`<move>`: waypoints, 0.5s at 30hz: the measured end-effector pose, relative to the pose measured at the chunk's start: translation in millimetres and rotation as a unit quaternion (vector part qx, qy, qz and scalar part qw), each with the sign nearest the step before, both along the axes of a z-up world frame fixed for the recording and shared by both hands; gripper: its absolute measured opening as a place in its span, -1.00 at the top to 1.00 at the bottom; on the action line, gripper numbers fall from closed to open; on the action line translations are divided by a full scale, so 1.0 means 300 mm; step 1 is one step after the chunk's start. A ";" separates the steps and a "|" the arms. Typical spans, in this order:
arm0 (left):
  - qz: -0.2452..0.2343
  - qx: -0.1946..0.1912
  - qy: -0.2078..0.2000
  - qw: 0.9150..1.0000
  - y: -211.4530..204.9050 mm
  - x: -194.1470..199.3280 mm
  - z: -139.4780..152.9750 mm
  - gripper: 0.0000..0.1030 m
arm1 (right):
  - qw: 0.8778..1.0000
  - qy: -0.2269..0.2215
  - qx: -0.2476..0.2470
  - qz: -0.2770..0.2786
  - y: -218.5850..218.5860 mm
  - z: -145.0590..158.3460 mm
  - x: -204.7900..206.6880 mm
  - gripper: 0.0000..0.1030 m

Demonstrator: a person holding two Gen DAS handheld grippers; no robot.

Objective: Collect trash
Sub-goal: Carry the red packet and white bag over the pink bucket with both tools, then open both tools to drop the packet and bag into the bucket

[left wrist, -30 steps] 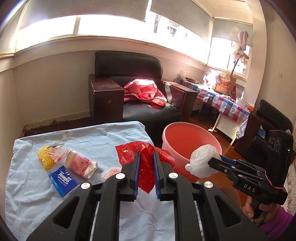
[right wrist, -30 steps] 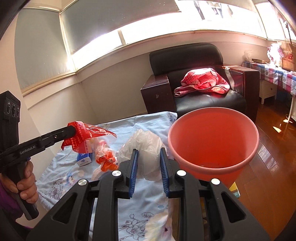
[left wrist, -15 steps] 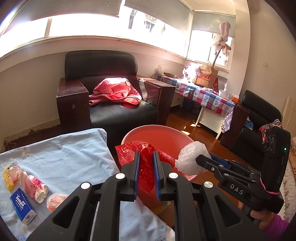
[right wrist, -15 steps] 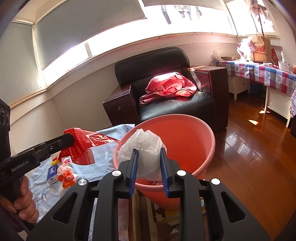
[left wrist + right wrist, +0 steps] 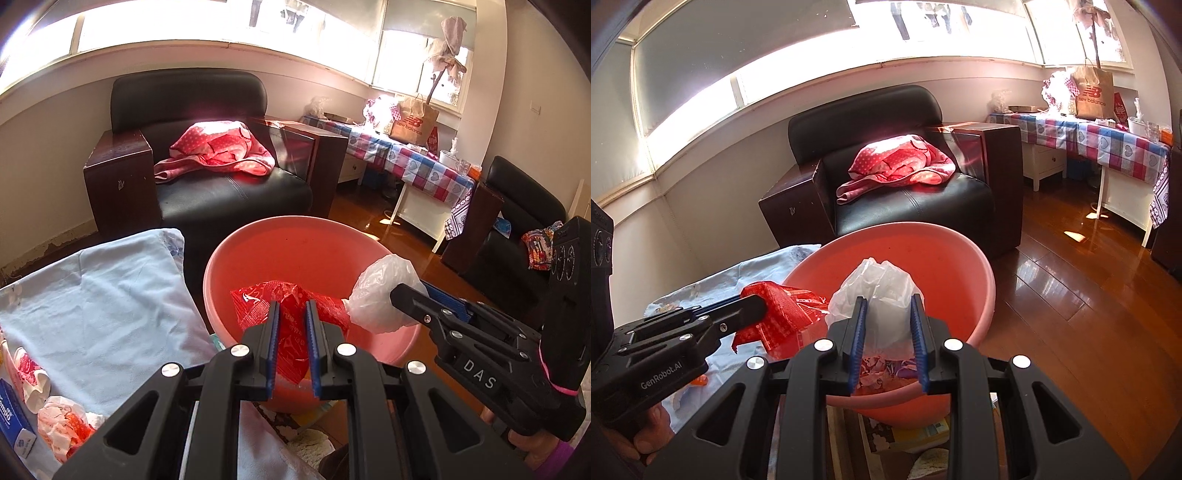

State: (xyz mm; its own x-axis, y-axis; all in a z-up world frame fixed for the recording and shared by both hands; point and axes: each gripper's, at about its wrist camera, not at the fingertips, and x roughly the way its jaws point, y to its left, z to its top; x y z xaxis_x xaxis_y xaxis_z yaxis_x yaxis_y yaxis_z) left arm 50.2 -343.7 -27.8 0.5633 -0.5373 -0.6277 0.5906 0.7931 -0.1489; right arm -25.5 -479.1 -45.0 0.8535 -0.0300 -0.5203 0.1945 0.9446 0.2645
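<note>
Left hand-held gripper (image 5: pixel 291 314) pinches a red wrapper (image 5: pixel 284 306) over a pink basin (image 5: pixel 258 251). Right hand-held gripper (image 5: pixel 888 306) clamps a white plastic bag (image 5: pixel 882 288) above the same basin. More trash (image 5: pixel 59 424) lies on the cloth-covered surface (image 5: pixel 103 295) beside it.

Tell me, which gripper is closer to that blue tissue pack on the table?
Left. The left gripper, holding a red wrapper over the pink basin, is on the table side, nearer the blue tissue pack. The right gripper, holding a white plastic bag, sits farther away.

Bright daylight thru blown-out windows (image 5: pixel 221 26), floor (image 5: pixel 1071 280) glare, fisheye-bent edges, sharp focus.
</note>
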 end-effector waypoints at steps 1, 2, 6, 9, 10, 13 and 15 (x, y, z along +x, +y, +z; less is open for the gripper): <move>-0.001 0.003 0.002 1.000 -0.007 0.006 -0.009 0.75 | 1.000 0.005 0.001 -0.001 -0.004 -0.007 0.008 0.53; -0.002 0.005 0.005 1.000 -0.016 0.007 -0.016 0.74 | 1.000 0.010 0.000 -0.002 -0.006 -0.012 0.013 0.53; -0.001 0.010 0.017 1.000 -0.025 0.020 -0.040 0.69 | 0.999 0.032 -0.004 -0.001 -0.009 -0.037 0.035 0.53; 0.004 0.012 0.025 1.000 -0.025 0.022 -0.052 0.59 | 0.999 0.043 -0.002 -0.001 -0.005 -0.052 0.040 0.51; 0.007 0.009 0.026 1.000 -0.022 0.023 -0.053 0.56 | 0.999 0.046 -0.003 -0.002 -0.004 -0.055 0.040 0.49; 0.012 0.008 0.026 1.000 -0.015 0.023 -0.053 0.37 | 0.999 0.049 -0.006 -0.005 -0.001 -0.062 0.038 0.32; 0.012 0.005 0.023 1.000 -0.004 0.014 -0.047 0.26 | 0.999 0.046 -0.006 -0.006 0.000 -0.061 0.032 0.20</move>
State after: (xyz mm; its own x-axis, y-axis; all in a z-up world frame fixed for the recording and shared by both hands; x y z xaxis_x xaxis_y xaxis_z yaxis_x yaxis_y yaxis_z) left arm 54.5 -344.9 -41.8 0.5453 -0.5184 -0.6587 0.5647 0.8080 -0.1684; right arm -15.9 -479.3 -63.3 0.8019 -0.0467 -0.5957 0.2286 0.9451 0.2336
